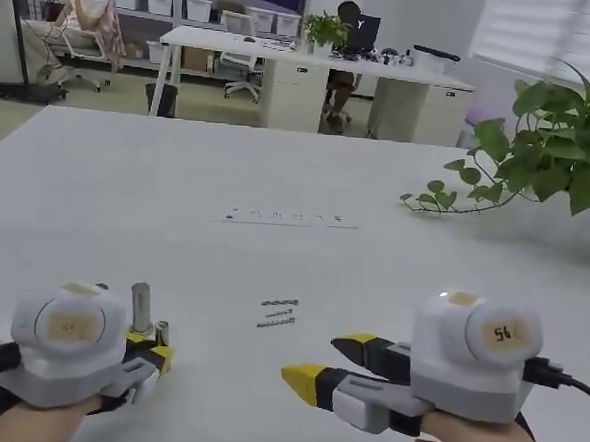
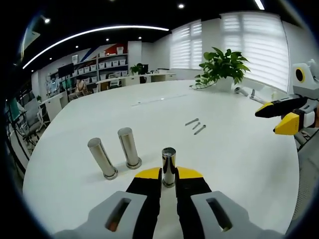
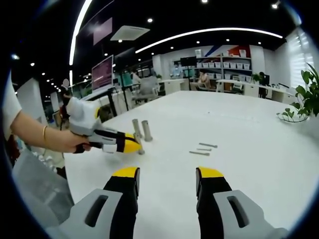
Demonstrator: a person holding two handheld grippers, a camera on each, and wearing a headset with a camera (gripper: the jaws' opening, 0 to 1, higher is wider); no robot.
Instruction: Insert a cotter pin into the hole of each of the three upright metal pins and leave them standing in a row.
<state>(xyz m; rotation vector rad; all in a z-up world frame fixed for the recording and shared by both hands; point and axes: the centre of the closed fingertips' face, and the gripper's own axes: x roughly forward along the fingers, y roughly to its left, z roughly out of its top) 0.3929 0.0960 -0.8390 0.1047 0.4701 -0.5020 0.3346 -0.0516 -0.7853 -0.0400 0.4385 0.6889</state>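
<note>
Three upright metal pins stand on the white table (image 1: 278, 170). In the left gripper view, two pins (image 2: 102, 158) (image 2: 129, 148) stand free at the left. My left gripper (image 2: 169, 175) is shut on the base of the third metal pin (image 2: 169, 164). In the head view this gripper (image 1: 156, 358) sits bottom left, with a free pin (image 1: 141, 307) rising behind it. Three cotter pins (image 1: 277, 315) lie flat mid-table, untouched. My right gripper (image 1: 325, 358) hovers open and empty at the bottom right, short of the cotter pins (image 3: 202, 148). Its own view shows the left gripper (image 3: 124, 144) by the pins (image 3: 146, 130).
A leafy potted plant (image 1: 550, 146) trails over the table's far right. A thin strip of marks (image 1: 290, 219) lies further back on the table. Desks, shelves and seated people are in the room behind.
</note>
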